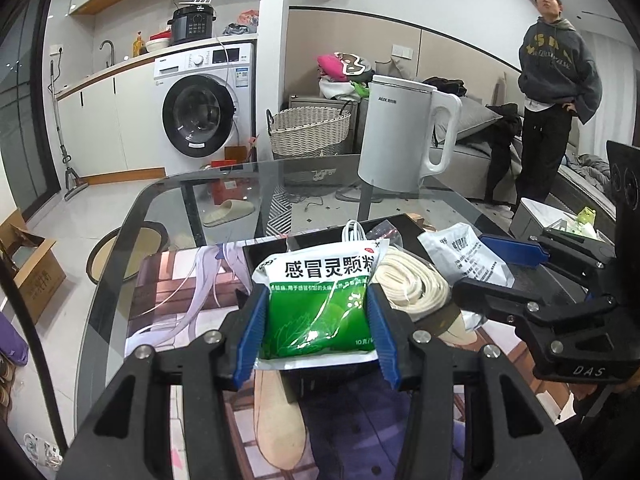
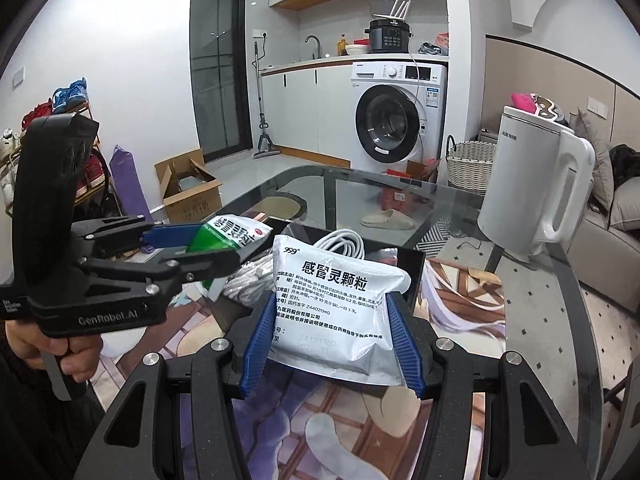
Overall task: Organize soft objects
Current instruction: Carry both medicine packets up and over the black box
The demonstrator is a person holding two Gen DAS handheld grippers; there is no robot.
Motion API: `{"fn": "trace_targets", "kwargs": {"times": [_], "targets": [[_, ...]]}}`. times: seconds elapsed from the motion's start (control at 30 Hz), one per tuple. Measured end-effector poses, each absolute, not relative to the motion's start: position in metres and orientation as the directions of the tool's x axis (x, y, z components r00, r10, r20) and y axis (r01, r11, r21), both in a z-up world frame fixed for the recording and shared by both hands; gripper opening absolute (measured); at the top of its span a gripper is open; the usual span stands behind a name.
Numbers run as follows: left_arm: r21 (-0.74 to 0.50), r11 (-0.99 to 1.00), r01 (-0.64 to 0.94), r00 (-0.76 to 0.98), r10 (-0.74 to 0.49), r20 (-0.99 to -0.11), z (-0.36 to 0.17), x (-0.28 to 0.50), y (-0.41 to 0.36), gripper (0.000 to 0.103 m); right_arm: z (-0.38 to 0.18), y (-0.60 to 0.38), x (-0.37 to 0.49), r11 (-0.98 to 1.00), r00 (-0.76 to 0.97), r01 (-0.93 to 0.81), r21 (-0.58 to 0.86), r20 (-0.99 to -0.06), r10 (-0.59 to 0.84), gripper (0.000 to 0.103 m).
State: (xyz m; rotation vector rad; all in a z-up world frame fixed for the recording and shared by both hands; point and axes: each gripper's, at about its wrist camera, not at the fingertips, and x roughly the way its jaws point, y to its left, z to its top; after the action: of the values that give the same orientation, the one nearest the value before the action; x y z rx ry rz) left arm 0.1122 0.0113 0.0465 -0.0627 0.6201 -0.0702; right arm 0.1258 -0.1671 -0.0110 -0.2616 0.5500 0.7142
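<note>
We hold the green sachet [image 1: 316,312] in the left gripper [image 1: 316,320] and the white sachet [image 2: 336,312] in the right gripper [image 2: 334,340], both clamped across their width, seemingly just above the black tray [image 2: 412,260] ahead.

Each camera sits just behind its own gripper and looks forward and down along the fingers, so the jaws fill the near bottom of each frame. The left wrist view faces across the glass counter [image 1: 188,196] toward the white kettle [image 1: 404,136] and sofa, with the washing machine [image 1: 204,108] far left. The right wrist view faces more leftward, toward the washing machine [image 2: 400,116], kettle [image 2: 532,184] at right. Both share the counter, kettle, washing machine and each other's gripper.
</note>
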Motion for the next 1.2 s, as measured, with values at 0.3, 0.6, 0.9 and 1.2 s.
{"fn": "trace_targets", "kwargs": {"times": [0.3, 0.6, 0.9, 1.2], "targets": [[-0.085, 0.995, 0.05, 0.825, -0.089, -0.558, 0.051, 0.14, 0.015, 0.048, -0.012, -0.158, 0.147, 0.742, 0.627, -0.67, -0.026, -0.555, 0.547, 0.055], [-0.103, 0.994, 0.038, 0.812, -0.091, -0.577, 0.033, 0.154, 0.024, 0.048, -0.027, -0.146, 0.166, 0.751, 0.621, -0.659, -0.035, -0.59, 0.517, 0.055], [-0.115, 0.993, 0.033, 0.821, -0.093, -0.563, 0.034, 0.156, 0.028, 0.048, -0.044, -0.12, 0.178, 0.744, 0.605, -0.664, -0.08, -0.642, 0.471, 0.055], [-0.106, 0.992, 0.065, 0.808, -0.114, -0.578, 0.031, 0.16, 0.021, 0.048, -0.054, -0.117, 0.191, 0.757, 0.589, -0.648, -0.079, -0.682, 0.433, 0.055]]}}
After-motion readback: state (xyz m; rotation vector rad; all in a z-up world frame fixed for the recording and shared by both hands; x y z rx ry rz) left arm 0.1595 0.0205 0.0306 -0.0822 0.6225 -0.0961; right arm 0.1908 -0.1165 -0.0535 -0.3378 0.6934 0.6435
